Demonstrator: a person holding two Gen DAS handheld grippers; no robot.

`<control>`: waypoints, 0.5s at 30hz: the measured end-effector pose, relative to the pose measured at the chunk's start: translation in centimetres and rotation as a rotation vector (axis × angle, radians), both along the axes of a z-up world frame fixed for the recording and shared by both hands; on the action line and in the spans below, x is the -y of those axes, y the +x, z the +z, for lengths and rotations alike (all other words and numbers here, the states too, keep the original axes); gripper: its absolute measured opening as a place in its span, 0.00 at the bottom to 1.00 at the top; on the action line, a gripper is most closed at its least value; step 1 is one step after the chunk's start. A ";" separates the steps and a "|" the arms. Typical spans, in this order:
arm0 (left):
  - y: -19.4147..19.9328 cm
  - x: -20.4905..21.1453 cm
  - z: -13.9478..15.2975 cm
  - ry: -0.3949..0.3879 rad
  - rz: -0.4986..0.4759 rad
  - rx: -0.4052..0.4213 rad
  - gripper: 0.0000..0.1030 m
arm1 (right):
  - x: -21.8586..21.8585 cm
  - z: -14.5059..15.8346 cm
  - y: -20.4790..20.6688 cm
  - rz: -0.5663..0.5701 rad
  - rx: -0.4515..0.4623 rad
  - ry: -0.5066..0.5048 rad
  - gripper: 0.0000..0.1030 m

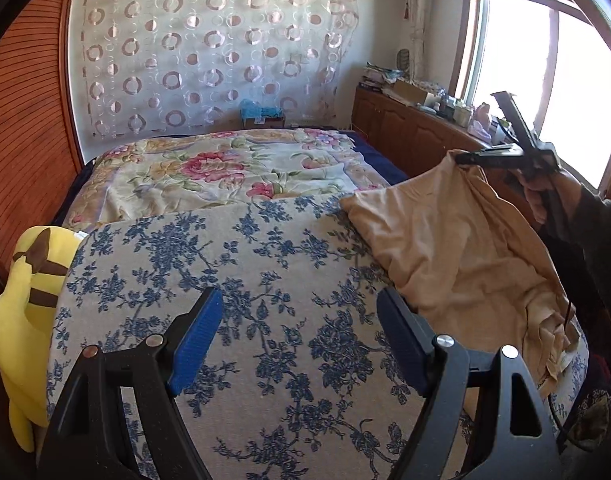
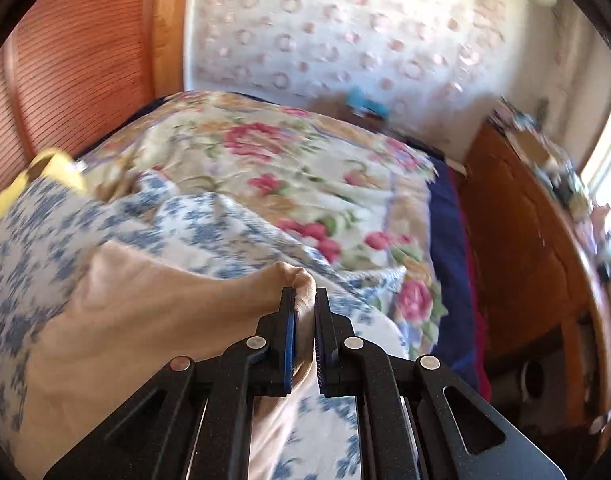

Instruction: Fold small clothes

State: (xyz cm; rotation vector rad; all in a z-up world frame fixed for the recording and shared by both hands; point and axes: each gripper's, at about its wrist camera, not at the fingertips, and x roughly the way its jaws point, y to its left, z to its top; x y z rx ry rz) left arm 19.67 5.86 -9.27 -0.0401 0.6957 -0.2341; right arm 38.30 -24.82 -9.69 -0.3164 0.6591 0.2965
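Opening step, spreading. Right gripper point(image 2: 304, 300) pinches tan garment point(image 1: 457, 240) by one edge, lifting it off blue-floral cushion point(image 1: 245, 280). Left gripper point(image 1: 301, 340) gapes empty above cushion; next likely needs a second edge.

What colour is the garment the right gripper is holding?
Plain tan-beige garment, no pattern; clearest in the left wrist view.

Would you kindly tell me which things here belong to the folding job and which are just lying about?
Job:
tan cotton garment
right tool, shut on it
left tool, open
blue-flowered bed cover

Lying about:
yellow plush toy
pink-flowered quilt
wooden cabinet
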 end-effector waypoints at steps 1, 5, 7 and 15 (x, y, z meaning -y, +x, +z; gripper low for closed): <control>0.1 0.4 -0.2 0.003 -0.007 -0.010 0.78 | 0.1 -0.4 0.5 -0.015 -0.013 0.006 0.08; 0.2 1.6 -0.9 0.023 -0.031 -0.032 0.78 | 0.8 -0.1 0.5 -0.072 -0.010 0.009 0.30; 0.0 2.2 -1.0 0.023 -0.044 -0.040 0.78 | 0.3 0.6 -0.2 -0.054 -0.017 0.031 0.30; -1.6 5.5 -0.9 0.017 -0.106 -0.045 0.78 | 3.1 2.2 -9.4 0.036 -0.006 0.116 0.30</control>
